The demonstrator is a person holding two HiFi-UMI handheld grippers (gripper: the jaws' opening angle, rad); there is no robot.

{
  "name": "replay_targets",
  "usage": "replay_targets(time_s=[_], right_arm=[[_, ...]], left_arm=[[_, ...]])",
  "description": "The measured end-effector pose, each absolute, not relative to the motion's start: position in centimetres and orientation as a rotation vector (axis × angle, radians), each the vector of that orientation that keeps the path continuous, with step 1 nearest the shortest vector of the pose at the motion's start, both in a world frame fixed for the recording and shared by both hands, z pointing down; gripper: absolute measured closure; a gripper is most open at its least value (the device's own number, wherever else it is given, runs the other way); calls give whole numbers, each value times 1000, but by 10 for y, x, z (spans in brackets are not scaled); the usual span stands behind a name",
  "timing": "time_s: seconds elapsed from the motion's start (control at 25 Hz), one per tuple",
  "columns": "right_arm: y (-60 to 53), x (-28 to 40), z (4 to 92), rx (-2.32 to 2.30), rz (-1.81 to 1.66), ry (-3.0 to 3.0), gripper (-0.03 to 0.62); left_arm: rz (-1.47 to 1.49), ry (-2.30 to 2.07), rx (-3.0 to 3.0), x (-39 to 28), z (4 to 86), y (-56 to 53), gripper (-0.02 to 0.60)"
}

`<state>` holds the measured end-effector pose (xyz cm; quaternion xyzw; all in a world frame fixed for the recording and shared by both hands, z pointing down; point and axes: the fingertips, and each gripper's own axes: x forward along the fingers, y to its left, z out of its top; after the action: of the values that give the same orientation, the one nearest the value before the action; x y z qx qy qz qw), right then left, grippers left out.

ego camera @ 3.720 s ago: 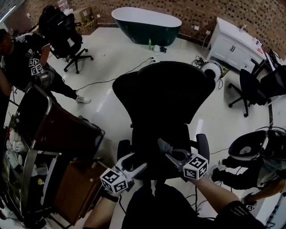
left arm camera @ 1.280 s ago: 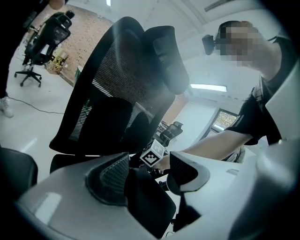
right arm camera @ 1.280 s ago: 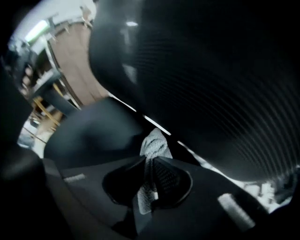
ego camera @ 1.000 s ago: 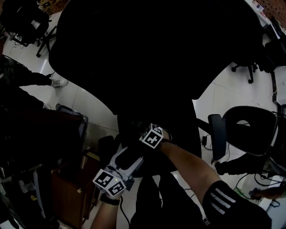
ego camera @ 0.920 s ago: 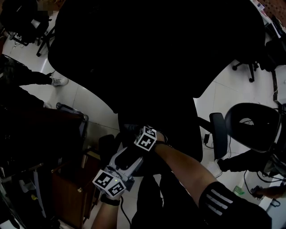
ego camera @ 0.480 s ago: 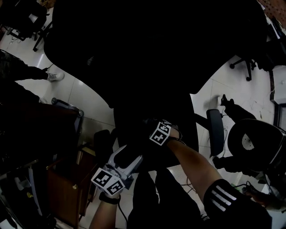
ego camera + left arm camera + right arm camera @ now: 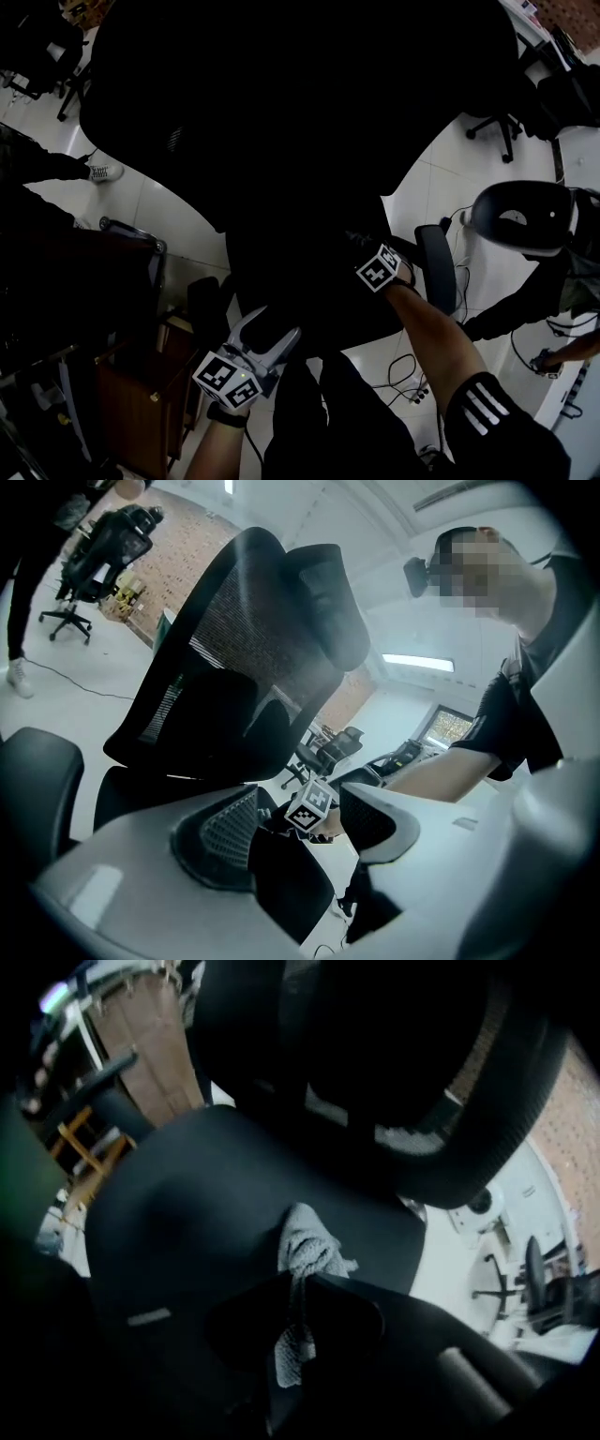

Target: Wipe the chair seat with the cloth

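Note:
The black office chair fills the head view, its seat (image 7: pixel 300 281) dark below the tall mesh back (image 7: pixel 281 103). My right gripper (image 7: pixel 354 242) reaches over the seat's right side, its marker cube by the armrest. In the right gripper view the seat (image 7: pixel 187 1213) lies under my right gripper (image 7: pixel 295 1283), which is shut on a grey knitted cloth (image 7: pixel 305 1246); the cloth's bunched end touches the seat. My left gripper (image 7: pixel 274 330) hangs at the seat's front left. Seen from its own camera, the left gripper (image 7: pixel 295 841) is open with nothing between the jaws, facing the chair back (image 7: pixel 244 658).
The chair's right armrest (image 7: pixel 436 272) stands just beside my right wrist. Another black chair (image 7: pixel 520 216) and a person in black are at the right. Dark wooden furniture (image 7: pixel 131 394) crowds the left. Cables (image 7: pixel 403 370) lie on the white floor.
My right gripper has swept with the cloth from the seat's left middle across to its right side. The left gripper has stayed put. Earlier, both grippers were held before the chair.

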<state>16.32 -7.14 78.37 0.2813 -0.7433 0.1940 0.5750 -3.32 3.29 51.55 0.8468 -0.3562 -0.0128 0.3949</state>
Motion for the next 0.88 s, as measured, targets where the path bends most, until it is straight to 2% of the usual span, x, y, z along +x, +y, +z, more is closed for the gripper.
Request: replay_targets(time_s=[0.32,0.48,0.68,0.88], right_arm=[[13,-53,739,313,498,-2099,560],[60,-120,747,172,506,-2132,560],[78,-96,791,149,487,-2032,560],[59,11,813,247,469,-1925,560]], left_arm=[[5,-949,2127,-60,516,49,284],[31,-988,2106,-74,517,57,284],[51,-982,2086,-74,528,67,284],[38,-956,2099,-62,528,67,284]])
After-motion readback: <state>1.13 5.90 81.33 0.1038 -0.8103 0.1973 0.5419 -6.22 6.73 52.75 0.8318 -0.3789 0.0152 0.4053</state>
